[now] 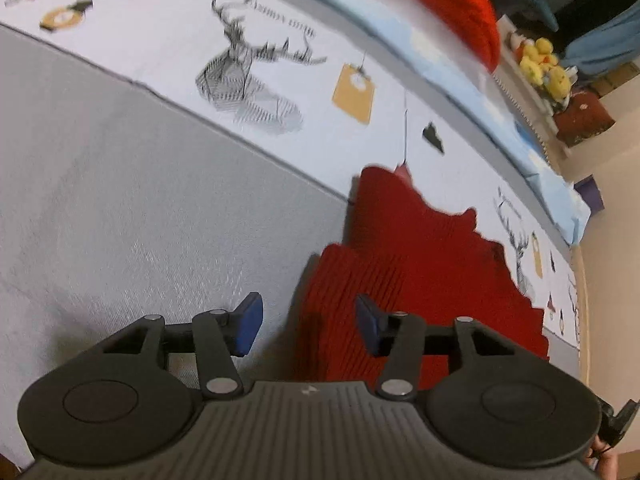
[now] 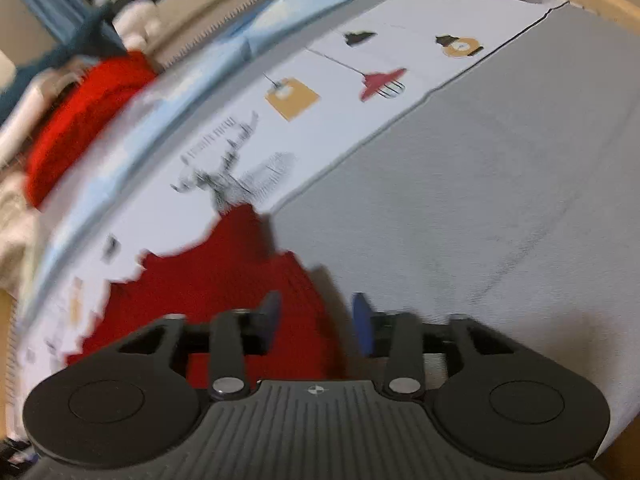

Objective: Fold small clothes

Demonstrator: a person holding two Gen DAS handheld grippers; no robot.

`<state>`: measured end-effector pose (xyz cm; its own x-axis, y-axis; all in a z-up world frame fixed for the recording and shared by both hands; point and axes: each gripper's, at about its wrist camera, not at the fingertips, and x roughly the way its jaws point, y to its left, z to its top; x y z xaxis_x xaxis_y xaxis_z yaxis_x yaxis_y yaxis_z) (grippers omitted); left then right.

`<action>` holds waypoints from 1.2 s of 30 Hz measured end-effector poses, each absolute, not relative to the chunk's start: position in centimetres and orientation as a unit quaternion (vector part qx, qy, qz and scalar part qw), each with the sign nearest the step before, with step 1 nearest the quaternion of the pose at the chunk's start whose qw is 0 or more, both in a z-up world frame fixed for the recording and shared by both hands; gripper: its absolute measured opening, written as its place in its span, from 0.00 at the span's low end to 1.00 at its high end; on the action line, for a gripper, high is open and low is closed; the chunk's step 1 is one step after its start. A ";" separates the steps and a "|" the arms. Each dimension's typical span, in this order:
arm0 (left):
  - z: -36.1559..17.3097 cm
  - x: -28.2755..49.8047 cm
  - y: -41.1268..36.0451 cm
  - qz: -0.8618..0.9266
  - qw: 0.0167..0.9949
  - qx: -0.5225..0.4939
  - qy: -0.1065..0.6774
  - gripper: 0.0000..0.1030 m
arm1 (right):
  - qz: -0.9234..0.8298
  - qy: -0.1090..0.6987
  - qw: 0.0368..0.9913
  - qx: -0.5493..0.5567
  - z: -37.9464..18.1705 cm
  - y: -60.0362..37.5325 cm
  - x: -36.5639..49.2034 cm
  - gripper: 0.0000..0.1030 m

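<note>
The red knit garment (image 1: 408, 288) looks soft, light and floppy. Both tongs, left (image 1: 309, 328) and right (image 2: 316, 322), stand half open and empty; pinch its edge at 6 o'clock.

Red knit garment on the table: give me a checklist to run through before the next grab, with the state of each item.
1. Left gripper open: ok, nothing between its blue pads.
2. Right gripper open: ok, its jaws are apart and empty.
3. Red knit garment lies on the tablecloth: ok.
4. Left gripper lined up with the garment's edge: ok, the edge runs between its pads in the left wrist view.
5. Right gripper lined up with the opposite edge: ok, the edge passes between its pads.
6. Garment flat and unwrinkled: cannot tell, both views are blurred.
</note>
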<state>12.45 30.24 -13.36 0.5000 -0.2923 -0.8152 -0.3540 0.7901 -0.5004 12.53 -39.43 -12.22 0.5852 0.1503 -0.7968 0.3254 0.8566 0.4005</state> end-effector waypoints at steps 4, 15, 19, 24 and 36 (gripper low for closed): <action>-14.5 13.1 28.6 0.016 0.796 -0.308 0.521 0.59 | -0.036 0.487 0.828 0.275 -14.5 -39.2 13.1 0.45; -14.2 13.9 24.3 -0.025 0.825 -0.212 0.523 0.10 | 0.002 0.482 0.851 0.209 -14.0 -35.9 13.8 0.12; -10.0 12.9 24.3 -0.028 0.881 -0.189 0.432 0.09 | 0.005 0.408 0.891 0.199 -10.9 -35.6 13.2 0.11; -7.1 13.0 23.9 0.012 0.926 -0.162 0.342 0.09 | 0.009 0.278 0.947 0.162 -6.8 -34.6 11.9 0.11; -11.5 16.7 23.6 0.022 0.855 -0.221 0.469 0.56 | -0.075 0.388 0.901 0.178 -11.3 -34.8 17.6 0.37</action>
<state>16.66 23.55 -11.49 0.5589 -0.1702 -0.8116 -0.2447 0.9013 -0.3575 17.64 -34.82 -11.31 0.6871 0.0033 -0.7265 0.2725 0.9258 0.2620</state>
